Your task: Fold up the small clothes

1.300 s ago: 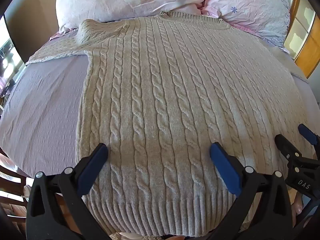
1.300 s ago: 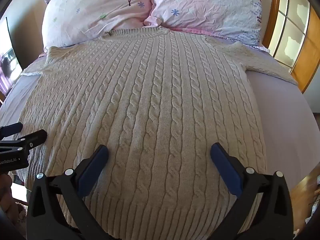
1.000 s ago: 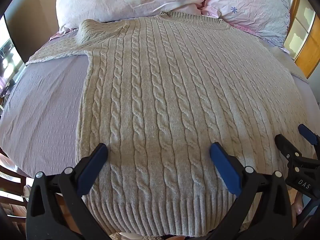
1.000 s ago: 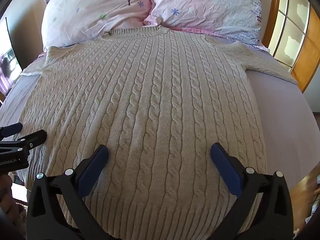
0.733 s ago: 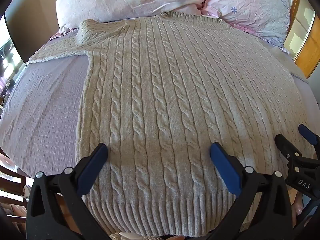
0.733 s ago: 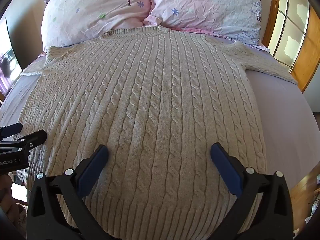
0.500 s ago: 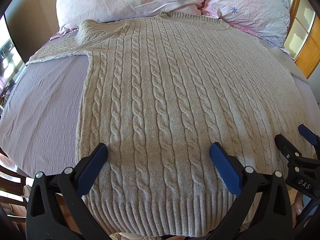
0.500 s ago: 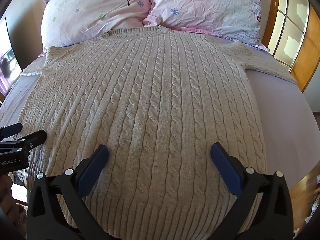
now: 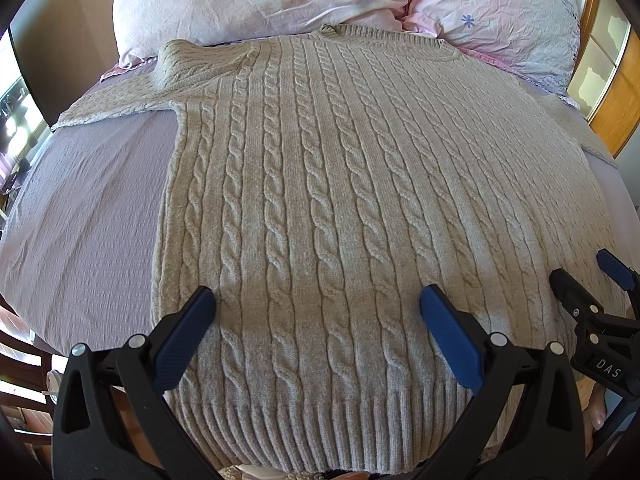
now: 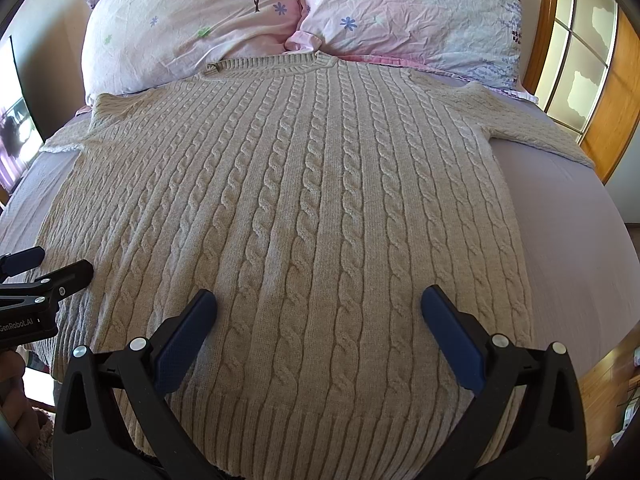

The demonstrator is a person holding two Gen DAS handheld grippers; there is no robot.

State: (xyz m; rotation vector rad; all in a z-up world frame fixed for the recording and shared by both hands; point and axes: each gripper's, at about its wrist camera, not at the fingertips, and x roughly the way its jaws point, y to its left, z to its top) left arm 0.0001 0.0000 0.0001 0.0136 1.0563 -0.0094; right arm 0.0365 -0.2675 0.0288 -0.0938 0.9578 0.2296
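— Where is the sweater?

— Flat on the bed, front up, collar at the pillows, ribbed hem nearest us. Both sleeves lie out to the sides: one sleeve toward the left, the other sleeve toward the window side.

— So nothing is folded?

— Not that I can see. My guess is the first step is bringing a sleeve and side edge in over the body.

— How to do that cleanly?

— Pinch the knit near a hem corner and at the shoulder, lift low, and carry both ends together so the fold line runs straight along a cable. The knit looks thick and stretchy, so dragging it would likely skew it.

— And the grippers?

— The left gripper hangs over the hem with its fingers spread wide, holding nothing. The right gripper is the same: fingers far apart, empty. Whether the tips brush the knit, I cannot tell.
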